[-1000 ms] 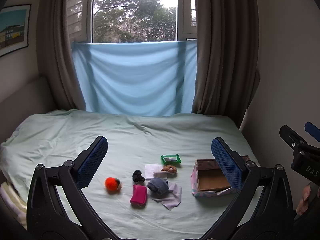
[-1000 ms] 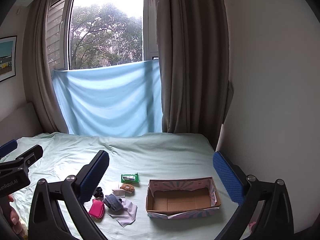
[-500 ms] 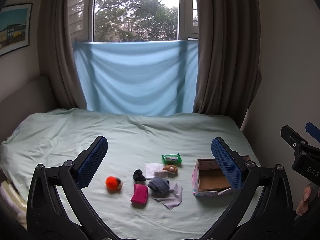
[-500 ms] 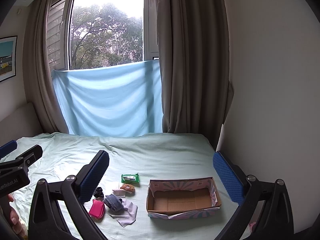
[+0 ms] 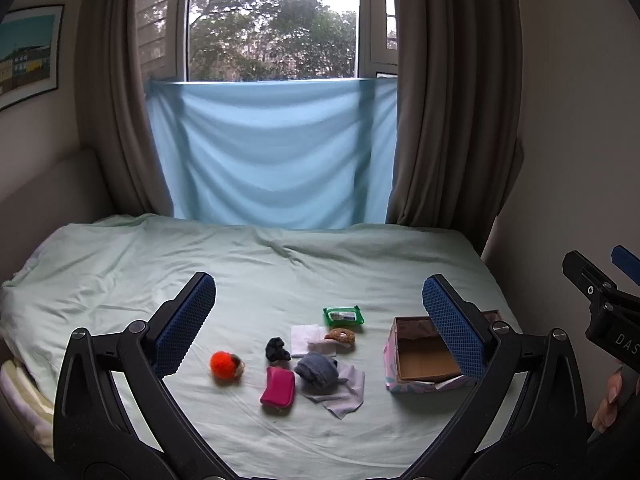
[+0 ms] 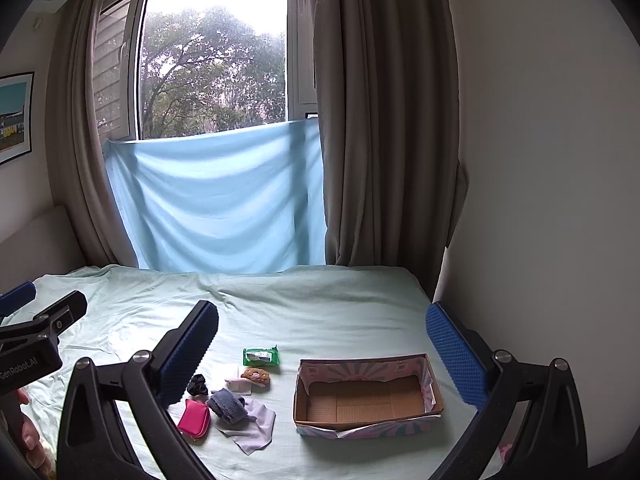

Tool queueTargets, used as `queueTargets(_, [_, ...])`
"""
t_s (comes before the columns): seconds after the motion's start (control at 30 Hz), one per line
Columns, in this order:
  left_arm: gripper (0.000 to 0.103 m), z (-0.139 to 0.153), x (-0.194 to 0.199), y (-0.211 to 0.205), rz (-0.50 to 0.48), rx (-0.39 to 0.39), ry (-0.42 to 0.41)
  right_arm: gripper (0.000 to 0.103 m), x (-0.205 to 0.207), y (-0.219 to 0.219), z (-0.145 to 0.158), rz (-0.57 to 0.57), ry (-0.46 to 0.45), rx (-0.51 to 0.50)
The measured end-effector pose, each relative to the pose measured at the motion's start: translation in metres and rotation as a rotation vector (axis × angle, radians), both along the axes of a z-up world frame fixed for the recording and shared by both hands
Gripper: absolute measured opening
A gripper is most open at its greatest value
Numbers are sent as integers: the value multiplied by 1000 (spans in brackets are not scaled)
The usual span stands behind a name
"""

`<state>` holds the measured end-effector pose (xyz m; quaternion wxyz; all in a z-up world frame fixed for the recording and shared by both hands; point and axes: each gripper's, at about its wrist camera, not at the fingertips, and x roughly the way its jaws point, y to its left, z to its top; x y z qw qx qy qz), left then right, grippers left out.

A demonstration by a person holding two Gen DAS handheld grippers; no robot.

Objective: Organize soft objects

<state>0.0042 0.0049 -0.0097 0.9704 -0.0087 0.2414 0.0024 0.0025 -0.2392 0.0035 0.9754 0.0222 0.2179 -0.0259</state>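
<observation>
From my left wrist camera, the left gripper [image 5: 318, 318] hangs above the bed [image 5: 120, 264] with its jaws spread wide and nothing between them. Below it lie an orange pom-pom [image 5: 225, 365], a pink pouch [image 5: 279, 385], a black scrunchie [image 5: 277, 349], a rolled blue sock [image 5: 317, 368] on a grey cloth [image 5: 344, 394], a brown plush [image 5: 341, 336] and a green wipes pack [image 5: 343, 315]. The open cardboard box [image 5: 420, 364] sits to their right, apart from them.

From my right wrist camera, the right gripper [image 6: 322, 354] is likewise wide and empty, with the box [image 6: 366, 398] just below, empty inside, and the soft things clustered left of it
</observation>
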Motion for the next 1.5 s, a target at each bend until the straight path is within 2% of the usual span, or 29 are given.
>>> queueTargets(0.63, [103,-2,8,-5,6,0,21,103,1,2,-2,9,4,0])
queueTargets(0.9, [103,-10,11,13,87,-12,65,103,12,6,-6,64,41,-3])
queueTargets(1.17, [103,-52,6,36,201,-18,171,103,29,17,-42,195,117,20])
queueTargets(1.37, [103,-99,11,57,200,-50,247,103,42,40,-76,253,177,12])
queueTargets(1.5, [103,-138,32,68,171,-42,290,103,55,59,-101,248,212,7])
